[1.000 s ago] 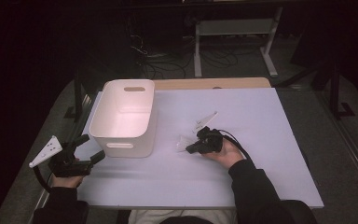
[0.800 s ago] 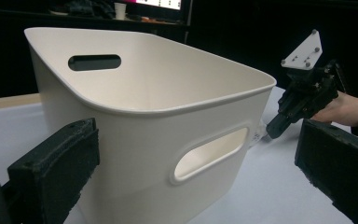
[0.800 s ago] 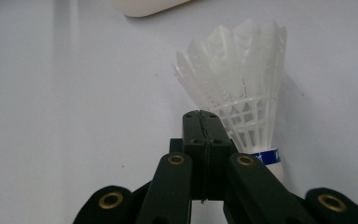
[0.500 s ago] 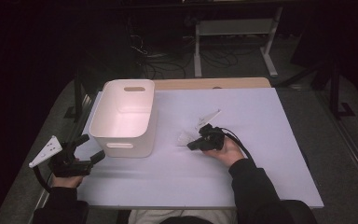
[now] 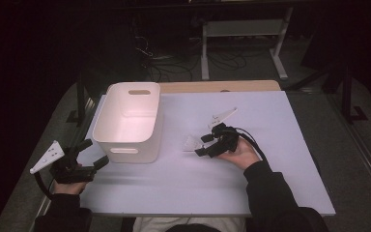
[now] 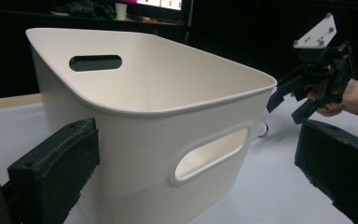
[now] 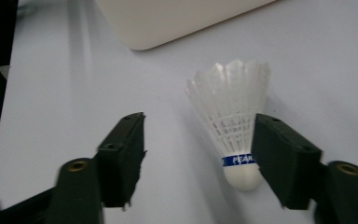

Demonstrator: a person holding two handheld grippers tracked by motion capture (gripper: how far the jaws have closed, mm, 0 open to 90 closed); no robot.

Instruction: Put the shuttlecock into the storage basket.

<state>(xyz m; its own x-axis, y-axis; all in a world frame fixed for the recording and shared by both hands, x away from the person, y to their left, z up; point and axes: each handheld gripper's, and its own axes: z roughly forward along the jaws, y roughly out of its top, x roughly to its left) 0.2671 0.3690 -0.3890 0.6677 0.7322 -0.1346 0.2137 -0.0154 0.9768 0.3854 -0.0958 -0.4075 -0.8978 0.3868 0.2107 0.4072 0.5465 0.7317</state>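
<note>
White table [image 5: 280, 125], basket [image 5: 128, 121] (bare inside)

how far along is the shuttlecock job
Early. Done: nothing; the white bin looks empty. In hand: the right gripper straddles the shuttlecock lying on the table; its jaws have just been opening and aren't clamped. The left gripper waits open by the bin. Left: probably grasping and binning it.

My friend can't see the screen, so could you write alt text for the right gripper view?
A white shuttlecock with a blue band lies on the pale table between the open black jaws of the right gripper, close beside one jaw; the jaws have just been opening. The rounded corner of a white bin sits at the top edge.
</note>
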